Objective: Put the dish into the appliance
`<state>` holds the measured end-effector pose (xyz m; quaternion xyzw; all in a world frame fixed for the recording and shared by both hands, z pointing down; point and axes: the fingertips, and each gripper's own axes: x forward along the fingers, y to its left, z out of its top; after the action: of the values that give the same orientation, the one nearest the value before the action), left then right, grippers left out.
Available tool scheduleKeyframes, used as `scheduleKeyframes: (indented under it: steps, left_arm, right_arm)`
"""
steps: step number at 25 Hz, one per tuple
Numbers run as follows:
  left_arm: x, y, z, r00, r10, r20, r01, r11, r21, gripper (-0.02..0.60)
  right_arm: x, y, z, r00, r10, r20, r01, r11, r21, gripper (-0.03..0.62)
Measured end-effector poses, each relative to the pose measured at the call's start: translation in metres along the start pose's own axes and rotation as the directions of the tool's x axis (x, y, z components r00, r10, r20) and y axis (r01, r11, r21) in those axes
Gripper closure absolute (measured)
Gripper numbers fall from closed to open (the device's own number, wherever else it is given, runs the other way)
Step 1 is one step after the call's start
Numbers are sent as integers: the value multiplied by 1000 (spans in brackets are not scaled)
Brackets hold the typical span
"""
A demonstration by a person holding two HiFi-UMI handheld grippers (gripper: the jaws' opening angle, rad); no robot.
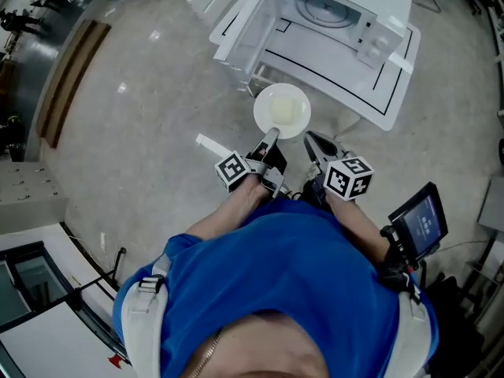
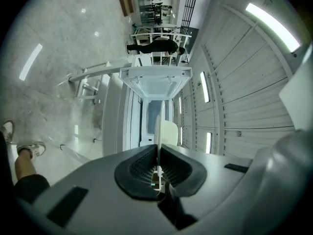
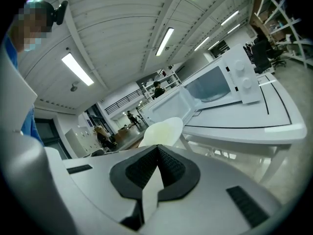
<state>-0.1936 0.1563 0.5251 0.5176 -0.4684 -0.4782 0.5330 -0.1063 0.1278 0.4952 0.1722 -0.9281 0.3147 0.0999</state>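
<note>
My left gripper (image 1: 272,135) pinches the dish (image 1: 282,110) by its near rim, in the air just short of the microwave (image 1: 331,10) (door (image 1: 248,22) already open). My right gripper (image 1: 313,142) is closed, empty. Placing it inside is left.

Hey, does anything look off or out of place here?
Nothing stands out. The left tool grips the plate by its rim, and the microwave sits on the table with its door open.

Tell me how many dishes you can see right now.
1. The white dish is clamped by its rim in the left gripper, held short of the open microwave. No other shows, though part of the microwave's inside is hidden.
</note>
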Motion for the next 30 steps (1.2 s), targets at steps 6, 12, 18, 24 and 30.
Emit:
scheduleKeyframes:
  steps: [6,12,18,24,30]
  left_arm:
    - [32,4,8,1000,11,3,-11,1000,-3,564]
    - [76,7,18,999,25,27,-25,1000,4,565]
    - [136,12,25,998,36,47,-36,999,13,564]
    - [148,23,31,996,57,69,-58,998,19,563]
    - [191,26,35,994,57,95,-60,998,29,564]
  right_arm:
    - [9,-27,20,1000,-12,3,12,1000,0,592]
    - [14,-61,45,1000,-6,-10,6,1000,1,592]
    - [25,-106,77,1000,11,-23,-11,1000,-6,592]
    - [25,-115,80,999,25,-24,-25,1000,-18,592]
    - [28,-145,99,999,28,-40,-30,999,-29,592]
